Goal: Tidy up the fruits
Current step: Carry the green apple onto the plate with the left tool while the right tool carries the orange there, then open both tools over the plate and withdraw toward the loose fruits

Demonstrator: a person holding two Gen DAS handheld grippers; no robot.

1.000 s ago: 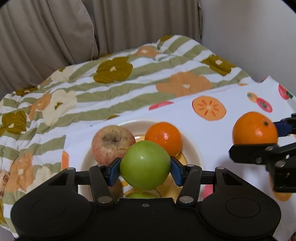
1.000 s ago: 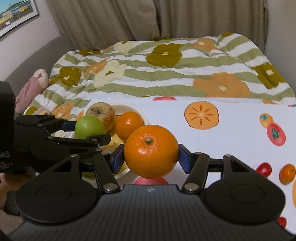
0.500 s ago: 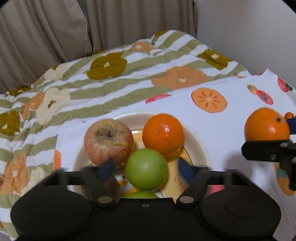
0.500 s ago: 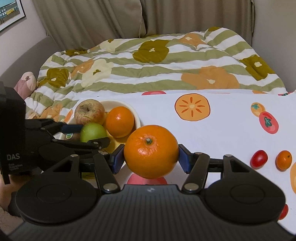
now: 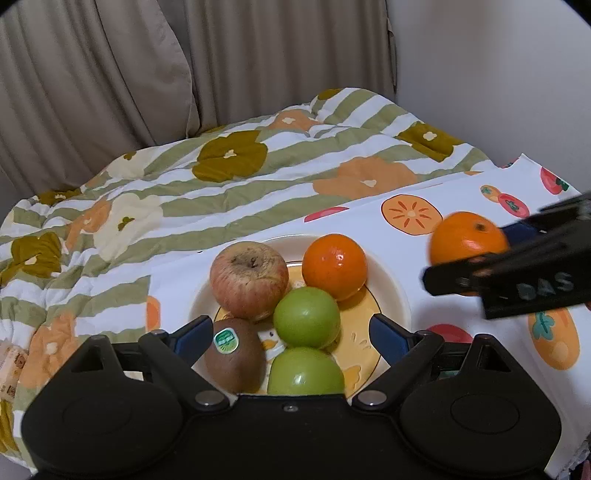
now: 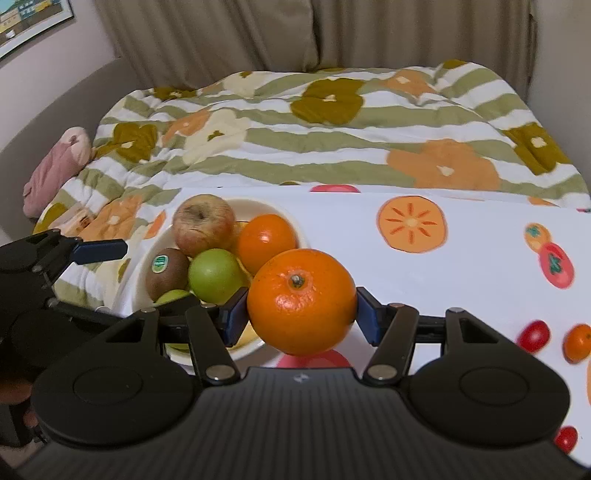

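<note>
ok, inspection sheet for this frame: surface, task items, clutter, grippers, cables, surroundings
Surface: white fruit-print cloth over a striped floral quilt.
Task items: plate holds red apple, orange, two green apples, kiwi; a second orange is held beside the plate.
Clutter: pink cloth at the quilt's edge.
Grippers: left gripper open over the plate; right gripper shut on the second orange.
Cables: nothing seen.
Surroundings: curtains, wall, framed picture.

Glossy dimpled orange; matt black plastic right gripper.
</note>
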